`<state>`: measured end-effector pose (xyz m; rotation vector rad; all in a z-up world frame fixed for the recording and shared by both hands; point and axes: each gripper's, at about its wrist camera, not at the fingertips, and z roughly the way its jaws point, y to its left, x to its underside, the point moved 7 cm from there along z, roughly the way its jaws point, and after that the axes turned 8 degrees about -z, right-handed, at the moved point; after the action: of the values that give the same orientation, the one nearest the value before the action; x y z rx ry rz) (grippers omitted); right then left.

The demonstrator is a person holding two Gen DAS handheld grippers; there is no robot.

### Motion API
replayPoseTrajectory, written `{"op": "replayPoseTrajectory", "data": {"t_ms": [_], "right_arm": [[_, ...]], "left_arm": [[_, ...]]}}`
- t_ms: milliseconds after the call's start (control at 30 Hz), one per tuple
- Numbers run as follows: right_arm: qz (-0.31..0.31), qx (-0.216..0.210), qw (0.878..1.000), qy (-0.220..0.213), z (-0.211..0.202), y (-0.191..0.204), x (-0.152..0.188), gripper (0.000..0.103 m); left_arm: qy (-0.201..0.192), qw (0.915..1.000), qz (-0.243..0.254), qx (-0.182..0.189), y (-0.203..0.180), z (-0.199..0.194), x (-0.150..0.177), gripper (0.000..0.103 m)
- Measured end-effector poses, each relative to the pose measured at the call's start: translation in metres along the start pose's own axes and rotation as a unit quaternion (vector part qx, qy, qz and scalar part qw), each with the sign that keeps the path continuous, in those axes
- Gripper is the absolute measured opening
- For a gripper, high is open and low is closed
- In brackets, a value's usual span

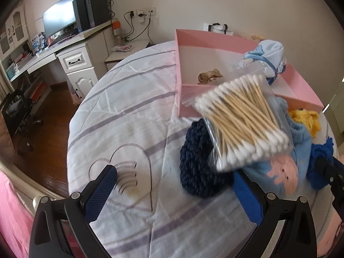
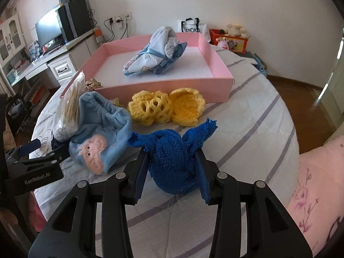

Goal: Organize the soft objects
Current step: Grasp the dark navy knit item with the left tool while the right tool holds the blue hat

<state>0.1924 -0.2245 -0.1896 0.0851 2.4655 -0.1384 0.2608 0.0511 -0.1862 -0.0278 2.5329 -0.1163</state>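
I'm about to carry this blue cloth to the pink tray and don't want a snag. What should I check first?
1. Right claw grip on blue terry cloth: ok, pads press both sides.
2. Space in pink tray: ok, bare floor beside the light-blue bundle.
3. Low path: not ok, yellow crochet pieces lie before the tray.
4. Left claw free: ok, open, empty.
5. Cotton swab bag settled: cannot tell, blurred.

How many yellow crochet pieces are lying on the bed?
2. The lacy one lies in front of the pink tray; the solid cup-shaped one touches it on its right. More could be hidden behind the other soft things.
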Motion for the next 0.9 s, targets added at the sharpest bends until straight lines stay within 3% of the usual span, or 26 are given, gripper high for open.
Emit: {"op": "replayPoseTrajectory", "data": {"t_ms": [167,267,333,433,467,633,900], "right_arm": [[-0.004,0.006,1.0,0.003,0.005,0.001,-0.003,0.04],[-0.001,0.006,1.0,0.006,0.008,0.0,-0.004,0.04],[-0.001,0.007,1.0,0.007,0.009,0.0,-0.005,0.04],[-0.004,0.008,1.0,0.007,0.01,0.001,-0.005,0.04],[-0.005,0.009,1.0,0.007,0.01,0.001,-0.005,0.04],[-0.003,0.0,1.0,0.006,0.008,-0.001,-0.003,0.04],[0.0,-0.012,1.0,0.002,0.003,-0.004,-0.002,0.04]], "left_arm": [[-0.006,1.0,0.007,0.002,-0.001,0.017,-0.008,0.103],[-0.008,0.9997,0.007,0.023,-0.001,0.018,-0.008,0.088],[-0.013,0.9996,0.006,0.024,0.0,0.015,-0.007,0.071],[-0.02,0.9997,0.004,0.015,0.005,0.01,-0.006,0.03],[-0.018,0.9996,0.002,0.019,0.006,0.009,-0.005,0.026],[-0.018,0.9997,-0.007,0.018,0.013,0.005,-0.004,0.017],[-0.038,0.9993,-0.004,-0.001,0.007,-0.024,-0.002,0.015]]}}
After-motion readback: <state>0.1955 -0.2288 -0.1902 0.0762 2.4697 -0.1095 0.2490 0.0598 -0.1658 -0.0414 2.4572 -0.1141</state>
